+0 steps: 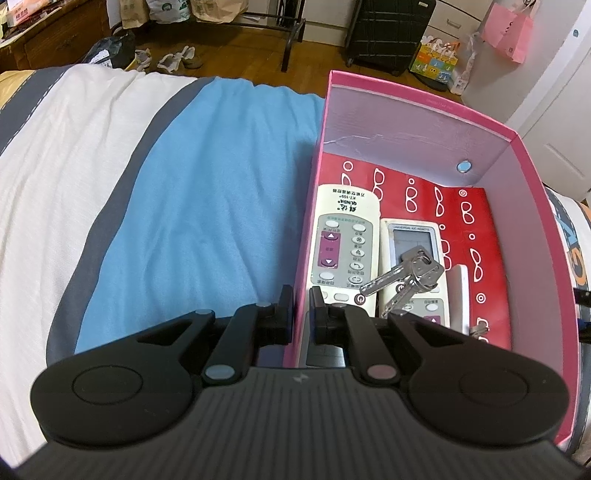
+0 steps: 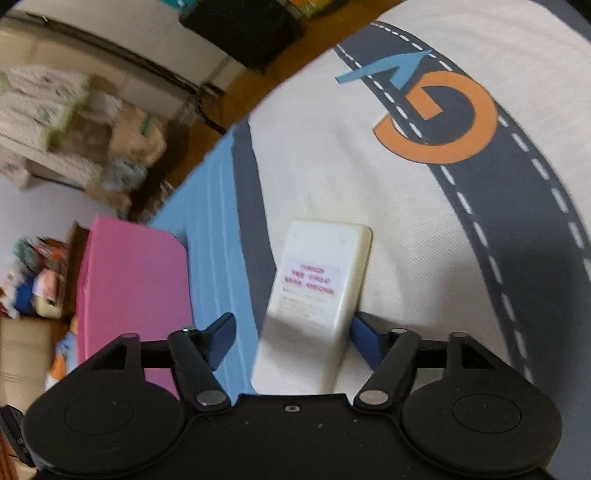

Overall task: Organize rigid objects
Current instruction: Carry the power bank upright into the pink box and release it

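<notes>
A pink box (image 1: 517,206) sits on the bed and holds two white remotes, one at the left (image 1: 345,243) and one with a screen (image 1: 413,258), with a bunch of keys (image 1: 410,277) lying on them. My left gripper (image 1: 301,306) is shut on the box's left wall, one finger outside and one inside. In the right wrist view a white remote (image 2: 314,295) lies face down on the bed. My right gripper (image 2: 291,332) is open around its near end, and the right finger touches its side. The pink box (image 2: 129,288) stands to the left.
The bed cover has blue (image 1: 221,203), white and grey stripes and an orange printed letter (image 2: 439,118). Past the bed's edge are a wooden floor, shoes (image 1: 177,59), a dark suitcase (image 1: 388,33) and bags. A thin white item (image 1: 460,299) stands on edge in the box.
</notes>
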Available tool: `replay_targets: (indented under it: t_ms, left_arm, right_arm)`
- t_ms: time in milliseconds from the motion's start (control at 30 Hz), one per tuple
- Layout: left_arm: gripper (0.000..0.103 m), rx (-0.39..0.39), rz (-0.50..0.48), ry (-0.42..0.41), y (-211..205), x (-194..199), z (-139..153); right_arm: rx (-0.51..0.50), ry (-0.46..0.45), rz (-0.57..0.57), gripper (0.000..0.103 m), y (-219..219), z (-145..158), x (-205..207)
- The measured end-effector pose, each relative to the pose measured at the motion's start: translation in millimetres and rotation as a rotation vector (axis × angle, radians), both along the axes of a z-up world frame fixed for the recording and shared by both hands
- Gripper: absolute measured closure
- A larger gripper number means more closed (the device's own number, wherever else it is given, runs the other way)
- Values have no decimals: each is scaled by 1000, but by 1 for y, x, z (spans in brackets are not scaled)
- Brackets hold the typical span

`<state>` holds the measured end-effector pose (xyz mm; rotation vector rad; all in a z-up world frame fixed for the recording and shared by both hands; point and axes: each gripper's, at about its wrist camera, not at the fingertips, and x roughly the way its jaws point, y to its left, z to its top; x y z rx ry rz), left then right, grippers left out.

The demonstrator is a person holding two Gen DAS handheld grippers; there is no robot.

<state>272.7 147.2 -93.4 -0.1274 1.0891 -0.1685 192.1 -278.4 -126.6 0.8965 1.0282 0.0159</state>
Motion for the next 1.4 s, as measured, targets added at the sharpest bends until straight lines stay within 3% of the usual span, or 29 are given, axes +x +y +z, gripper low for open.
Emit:
replay_targets:
  t_ms: [67, 100, 167, 300, 400, 633, 767, 900, 1100, 1200, 1300, 1400]
  left_arm:
    - [96, 4, -3, -1, -1, 0, 0]
    - [96, 1, -1, 0, 0, -1, 0]
    - [96, -3, -1, 0, 1, 0, -1]
    - [96, -6, -2, 0, 2, -1, -1]
    - [96, -10, -2, 0, 3, 0, -1]
    - [96, -10, -2, 0, 3, 1, -2]
    - [96, -14, 0, 0, 3, 1, -2]
    - [96, -19, 1, 2, 3, 1, -3]
    - [96, -19, 1, 0, 3, 1, -3]
    - [96, -19, 10, -1, 4, 1, -2]
    - [96, -17, 11, 0, 3, 1, -2]
    - [96, -26, 12, 1, 5, 0, -1]
  right_arm:
    - [27, -33, -31, 31, -2, -2, -4]
    - [21, -35, -40, 49, -3, -2, -5]
    - [-60, -34, -25, 68, -1, 4, -5]
    - [-65, -74, 1, 79, 3, 11, -6]
    - [-83, -119, 64, 82, 15, 24, -5]
    - [-274, -147, 244, 77, 58, 40, 4]
    - [-283, -127, 247, 77, 58, 31, 6]
    - [-336, -176, 257, 82, 65, 45, 0]
    - [-572, -345, 313, 83, 93, 95, -24]
    - [-767, -480, 333, 82, 123, 133, -45]
    - [-789, -605, 429, 83, 159, 165, -56]
    - [-811, -655, 535, 83, 194, 177, -58]
